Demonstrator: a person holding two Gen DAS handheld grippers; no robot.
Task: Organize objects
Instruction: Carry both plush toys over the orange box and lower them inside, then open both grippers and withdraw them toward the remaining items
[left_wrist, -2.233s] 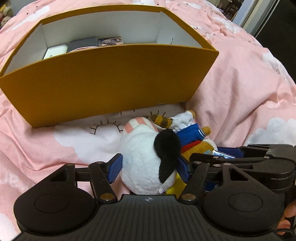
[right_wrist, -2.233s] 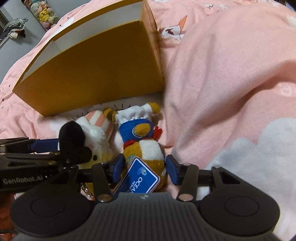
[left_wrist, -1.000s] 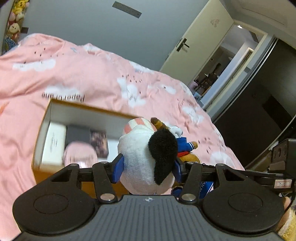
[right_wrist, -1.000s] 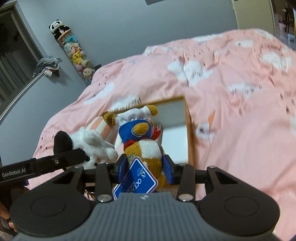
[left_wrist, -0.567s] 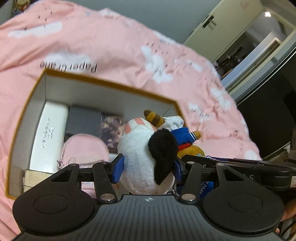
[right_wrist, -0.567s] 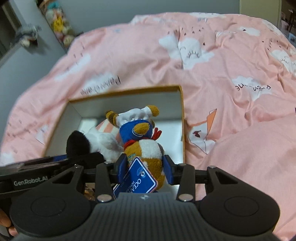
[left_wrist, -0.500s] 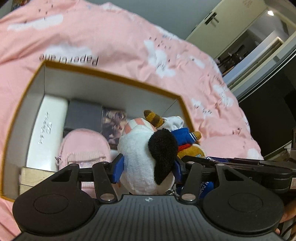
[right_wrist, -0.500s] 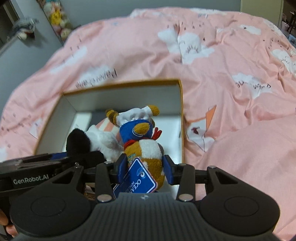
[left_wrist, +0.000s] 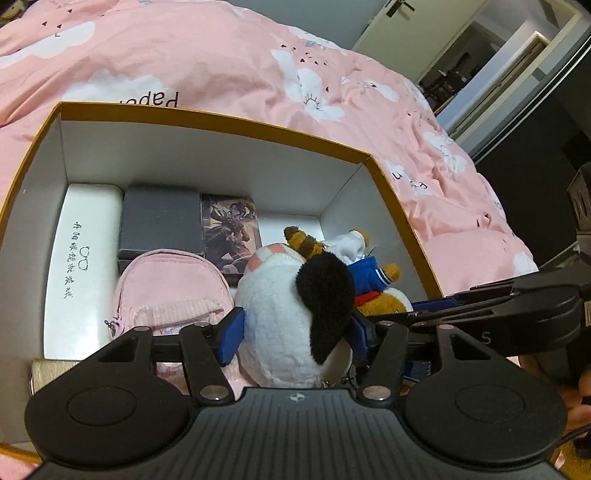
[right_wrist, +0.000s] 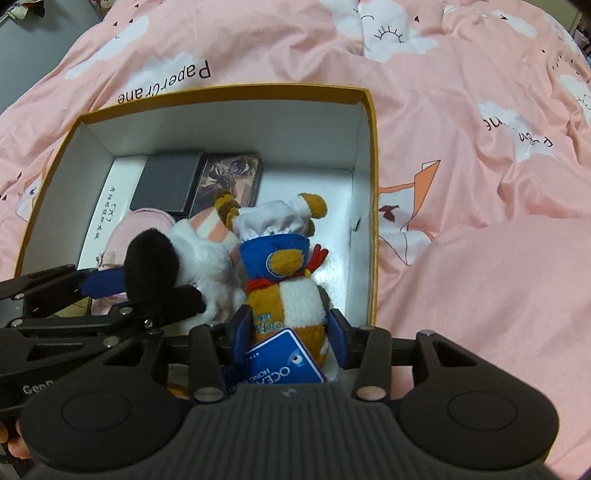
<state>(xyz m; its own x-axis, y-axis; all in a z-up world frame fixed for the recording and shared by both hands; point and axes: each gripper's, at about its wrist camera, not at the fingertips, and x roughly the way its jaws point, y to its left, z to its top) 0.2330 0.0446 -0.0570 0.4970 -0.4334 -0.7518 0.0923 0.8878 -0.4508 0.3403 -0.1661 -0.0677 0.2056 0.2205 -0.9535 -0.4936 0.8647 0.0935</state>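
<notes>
My left gripper (left_wrist: 295, 332) is shut on a white plush dog (left_wrist: 280, 325) with a black ear and a pink striped hat. My right gripper (right_wrist: 288, 332) is shut on an orange and white plush bird (right_wrist: 291, 291) in a blue top and white chef hat, with a blue tag (right_wrist: 277, 365). Both toys hang side by side over the right half of the open yellow box (left_wrist: 402, 218), inside its rim (right_wrist: 373, 184). The dog also shows in the right wrist view (right_wrist: 192, 266), the bird in the left wrist view (left_wrist: 380, 291).
Inside the box lie a white case with printed characters (left_wrist: 81, 258), a grey box (left_wrist: 159, 225), a picture card box (left_wrist: 229, 232) and a small pink backpack (left_wrist: 166, 291). The box sits on a pink cloud-print duvet (right_wrist: 480, 184). A doorway (left_wrist: 461, 62) is at far right.
Both grippers lifted the toys off the duvet, carried them up over the box, and have come down closer, so the toys now hang inside the box opening.
</notes>
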